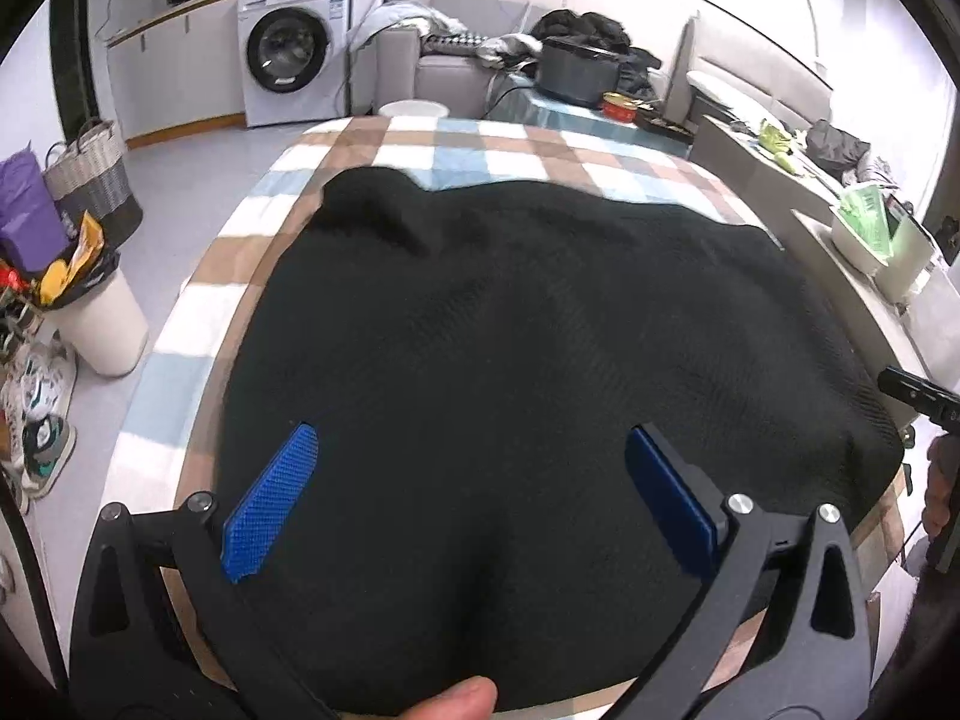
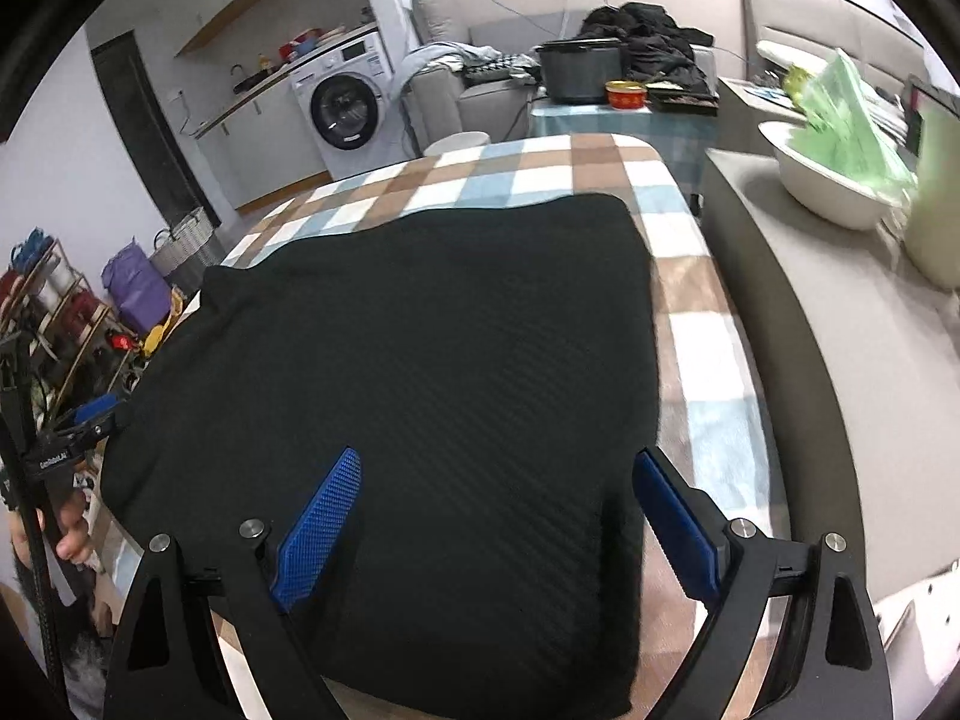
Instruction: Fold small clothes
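Observation:
A black knit garment (image 1: pixel 540 348) lies spread flat on a table with a checked cloth (image 1: pixel 456 150). It also shows in the right wrist view (image 2: pixel 432 348). My left gripper (image 1: pixel 471 468) is open and empty, hovering over the garment's near left part, blue pads (image 1: pixel 270 504) wide apart. My right gripper (image 2: pixel 498 480) is open and empty over the garment's near right part, close to its right edge. The left gripper also shows at the far left of the right wrist view (image 2: pixel 90 417). Part of the right gripper shows at the right edge of the left wrist view (image 1: pixel 918 396).
The checked cloth (image 2: pixel 708 324) is bare to the right of the garment. A grey counter (image 2: pixel 840 330) with a white basin (image 2: pixel 828 180) runs along the right. A bin (image 1: pixel 102 324), baskets and shoes stand on the floor at left. A dark pot (image 2: pixel 582 69) sits on a far table.

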`<state>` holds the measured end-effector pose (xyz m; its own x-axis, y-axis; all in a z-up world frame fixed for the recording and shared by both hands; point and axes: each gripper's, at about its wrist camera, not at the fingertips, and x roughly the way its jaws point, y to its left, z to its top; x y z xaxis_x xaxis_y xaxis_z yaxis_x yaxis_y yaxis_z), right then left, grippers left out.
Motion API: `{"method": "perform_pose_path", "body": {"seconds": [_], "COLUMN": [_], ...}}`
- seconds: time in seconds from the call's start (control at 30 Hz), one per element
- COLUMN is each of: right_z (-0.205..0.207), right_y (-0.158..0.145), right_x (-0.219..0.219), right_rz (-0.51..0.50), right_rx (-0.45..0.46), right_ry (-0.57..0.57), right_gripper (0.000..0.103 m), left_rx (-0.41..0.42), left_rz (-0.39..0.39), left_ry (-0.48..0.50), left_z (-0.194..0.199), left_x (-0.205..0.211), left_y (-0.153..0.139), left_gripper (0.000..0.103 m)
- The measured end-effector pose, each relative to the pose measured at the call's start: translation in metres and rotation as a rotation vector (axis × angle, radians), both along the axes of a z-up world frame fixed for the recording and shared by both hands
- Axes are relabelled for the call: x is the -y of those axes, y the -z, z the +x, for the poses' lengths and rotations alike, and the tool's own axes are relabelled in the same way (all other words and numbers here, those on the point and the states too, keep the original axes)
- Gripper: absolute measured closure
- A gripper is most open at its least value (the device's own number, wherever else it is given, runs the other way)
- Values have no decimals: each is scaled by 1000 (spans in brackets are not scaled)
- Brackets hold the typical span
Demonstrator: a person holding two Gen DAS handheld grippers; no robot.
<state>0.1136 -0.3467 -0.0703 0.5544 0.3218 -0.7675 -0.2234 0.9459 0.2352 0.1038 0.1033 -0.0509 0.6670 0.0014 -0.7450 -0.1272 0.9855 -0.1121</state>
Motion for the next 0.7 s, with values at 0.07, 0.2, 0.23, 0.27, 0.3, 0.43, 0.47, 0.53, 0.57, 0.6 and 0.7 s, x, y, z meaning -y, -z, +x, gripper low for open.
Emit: {"method": "perform_pose_path", "body": {"seconds": [0.07, 0.2, 0.23, 0.27, 0.3, 0.43, 0.47, 0.53, 0.57, 0.6, 0.7], "right_z": [-5, -17, -20, -24, -27, -37, -39, -40, -40, -40, -43], "right_y": [4, 15, 18, 21, 23, 25, 25, 25, 26, 26, 30], "right_x": [9, 21, 24, 26, 28, 39, 40, 39, 40, 41, 43], "right_rz": [-1, -2, 2, 6, 15, 118, 136, 163, 183, 203, 182], "right_rx": [-12, -39, -47, -54, -63, -87, -89, -108, -124, -135, -156], "right_ry": [26, 40, 40, 39, 37, 16, 6, -16, -25, -29, -18], "right_gripper": [9, 9, 9, 10, 11, 27, 31, 41, 41, 41, 41], "left_rx": [-20, -55, -64, -70, -76, -82, -83, -84, -85, -86, -90], "left_rz": [-1, -14, -18, -22, -26, -45, -49, -51, -51, -53, -62], "left_ry": [-18, -66, -76, -84, -88, -96, -95, -95, -95, -95, -98], "left_z": [-5, -15, -18, -20, -23, -32, -32, -34, -34, -34, -40], "left_x": [-7, -23, -27, -30, -32, -39, -40, -40, -41, -41, -43], "left_y": [6, 19, 22, 25, 28, 32, 33, 33, 33, 33, 33], "left_gripper": [1, 1, 1, 1, 1, 1, 1, 1, 1, 1, 1]}}
